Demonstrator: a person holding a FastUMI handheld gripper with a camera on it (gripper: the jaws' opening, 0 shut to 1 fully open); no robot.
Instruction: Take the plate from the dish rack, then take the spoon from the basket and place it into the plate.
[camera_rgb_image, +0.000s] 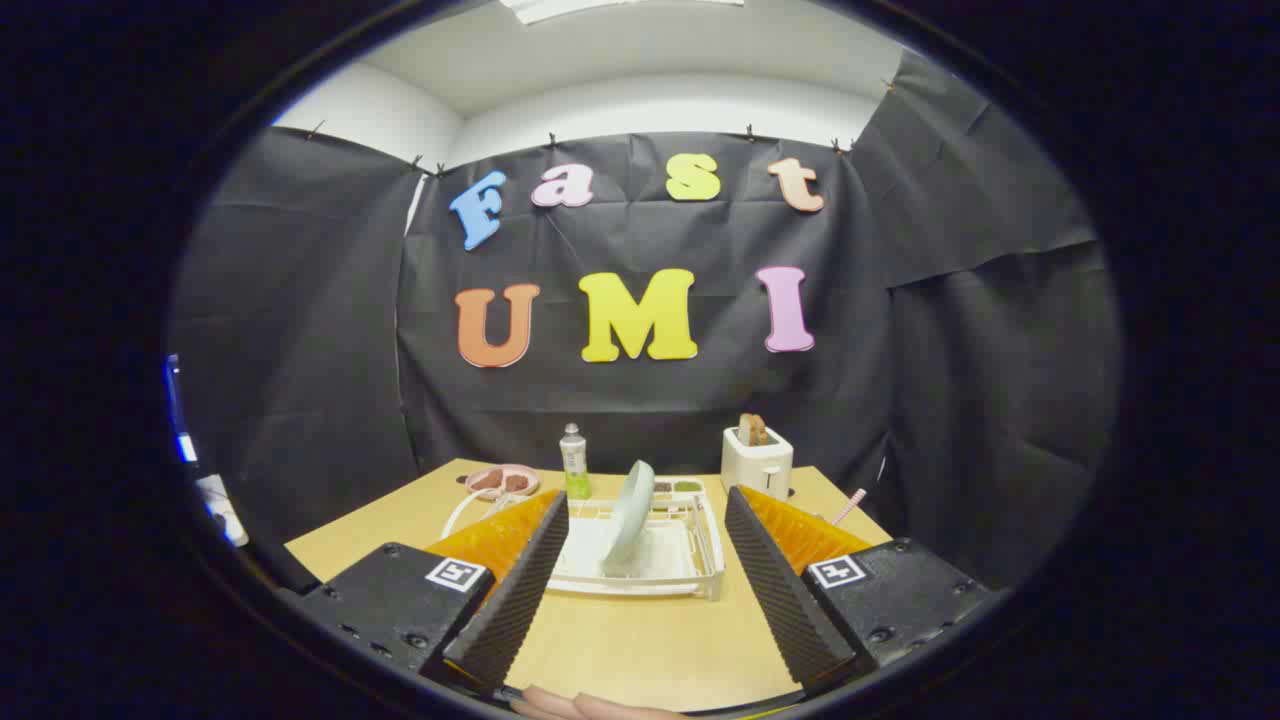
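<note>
- A booth walled in black cloth, with a white wall and ceiling above it, holds a light wooden counter (620, 640) in the lower middle of the frame.
- A pale green round plate (632, 512) stands on edge, leaning slightly, in a white plastic dish rack (690, 560) at the middle of the counter, just ahead of the fingers and between their lines.
- At the rack's far end sits a small compartment with dark items in it; whether the spoon is among them cannot be told.
- The hand-held gripper (647, 530) is spread wide, its fingers (510, 600) holding nothing and flanking the rack without touching it.
- Behind the rack, a clear bottle of green liquid (573, 462) stands upright.
- Left of the bottle lies a pink plate with brown food pieces (502, 482).
- Right of the rack, a white toaster (757, 462) holds a slice of brown bread (753, 429).
- A pink striped stick (848, 506) pokes up beyond the right finger.
</note>
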